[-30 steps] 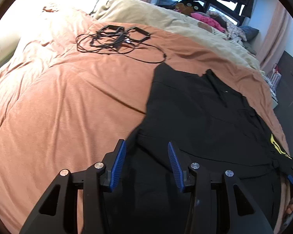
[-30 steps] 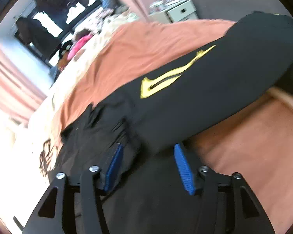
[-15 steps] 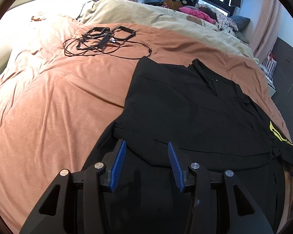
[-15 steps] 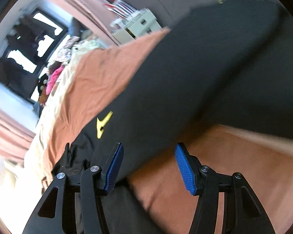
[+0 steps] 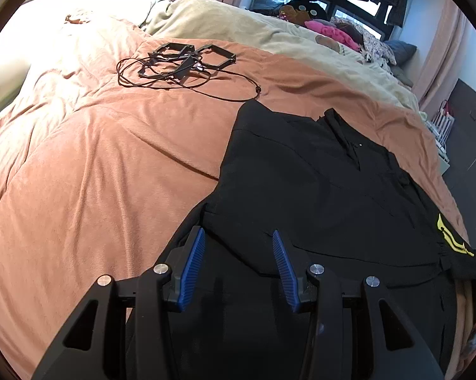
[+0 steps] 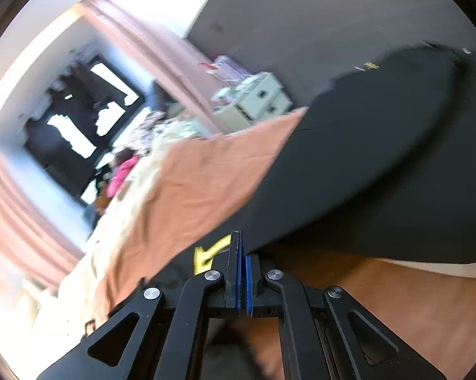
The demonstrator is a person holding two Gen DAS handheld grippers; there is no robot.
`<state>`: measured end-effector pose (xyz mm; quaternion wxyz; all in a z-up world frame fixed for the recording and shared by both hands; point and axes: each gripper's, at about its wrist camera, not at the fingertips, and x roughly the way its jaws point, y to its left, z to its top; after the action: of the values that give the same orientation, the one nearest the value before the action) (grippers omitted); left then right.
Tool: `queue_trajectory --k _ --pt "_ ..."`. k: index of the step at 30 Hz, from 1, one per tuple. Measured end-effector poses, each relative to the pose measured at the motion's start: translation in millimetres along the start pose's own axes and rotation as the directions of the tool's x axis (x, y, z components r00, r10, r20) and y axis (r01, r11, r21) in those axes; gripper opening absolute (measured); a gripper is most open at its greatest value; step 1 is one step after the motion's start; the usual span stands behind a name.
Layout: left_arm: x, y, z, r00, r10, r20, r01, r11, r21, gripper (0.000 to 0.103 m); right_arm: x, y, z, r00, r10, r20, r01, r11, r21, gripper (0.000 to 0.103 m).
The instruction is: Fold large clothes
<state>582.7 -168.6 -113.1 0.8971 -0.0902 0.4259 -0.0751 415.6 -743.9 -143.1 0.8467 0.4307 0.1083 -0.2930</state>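
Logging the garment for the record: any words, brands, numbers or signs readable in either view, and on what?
No readable text in either view.
Yellow graphic on the black garment: a mark, no letters legible.
Small yellow print on dark fabric, right wrist view: too blurred to read.

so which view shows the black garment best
The left wrist view: the black garment lies spread on the orange bedspread, with collar, side edge and yellow logo all sharp. The right wrist view is motion-blurred, showing only a dark sweep of cloth and a bit of logo beside the shut right hand-held gripper.
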Motion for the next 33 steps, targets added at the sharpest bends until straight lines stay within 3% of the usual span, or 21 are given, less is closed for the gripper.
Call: queue_trajectory --k 6,10,16,18,21,26,28,29,30,31,33 --pt "-3.9 5.2 3.4 1.0 -0.026 0.008 0.027 0.999 -0.028 0.046 2.4 65.2 -25.5 0.982 0.17 -0.086 -0.177 0.981 -0.079 0.003" --pt "-5.5 5.3 3.8 0.999 -0.04 0.009 0.04 0.999 -0.033 0.046 1.7 108.2 -48.0 0.949 0.28 -0.148 -0.295 0.951 -0.093 0.003" --pt "-6.1 6.0 4.9 0.998 -0.058 0.006 0.058 0.998 -0.037 0.046 29.8 162.6 -98.6 0.899 0.323 -0.296 -0.368 0.923 -0.111 0.003" --pt "-6.2 7.8 5.3 0.998 -0.06 0.006 0.06 0.997 -0.041 0.046 41.7 176.5 -117.7 0.877 0.315 -0.364 -0.383 0.914 -0.131 0.003" --pt "-5.8 12.3 6.9 0.998 -0.065 0.006 0.065 0.996 -0.063 0.046 63.4 200.9 -154.1 0.846 0.238 -0.476 -0.377 0.9 -0.22 0.003" --pt "-6.5 13.3 7.6 0.998 -0.067 0.01 0.068 0.995 -0.075 0.046 110.4 210.0 -208.8 0.779 -0.016 -0.627 -0.279 0.886 -0.369 0.008" --pt "-6.5 13.3 7.4 0.997 -0.072 0.009 0.072 0.994 -0.079 0.046 119.6 207.0 -217.5 0.76 -0.055 -0.648 -0.266 0.883 -0.387 0.013" --pt "-6.9 13.7 7.2 0.997 -0.073 0.009 0.074 0.994 -0.08 0.046 120.4 204.9 -219.6 0.75 -0.047 -0.66 -0.275 0.885 -0.375 0.025" --pt "-7.0 13.5 7.2 0.997 -0.075 0.009 0.075 0.994 -0.081 0.046 116.9 202.8 -222.9 0.741 -0.032 -0.671 -0.286 0.889 -0.358 0.048" --pt "-7.2 13.4 7.3 0.997 -0.075 0.009 0.076 0.994 -0.081 0.046 115.3 204.2 -223.2 0.73 -0.008 -0.683 -0.3 0.894 -0.332 0.059" --pt "-7.9 13.4 7.3 0.997 -0.078 0.009 0.078 0.994 -0.08 0.046 101.3 208.8 -225.0 0.739 0.014 -0.673 -0.317 0.889 -0.33 0.085"
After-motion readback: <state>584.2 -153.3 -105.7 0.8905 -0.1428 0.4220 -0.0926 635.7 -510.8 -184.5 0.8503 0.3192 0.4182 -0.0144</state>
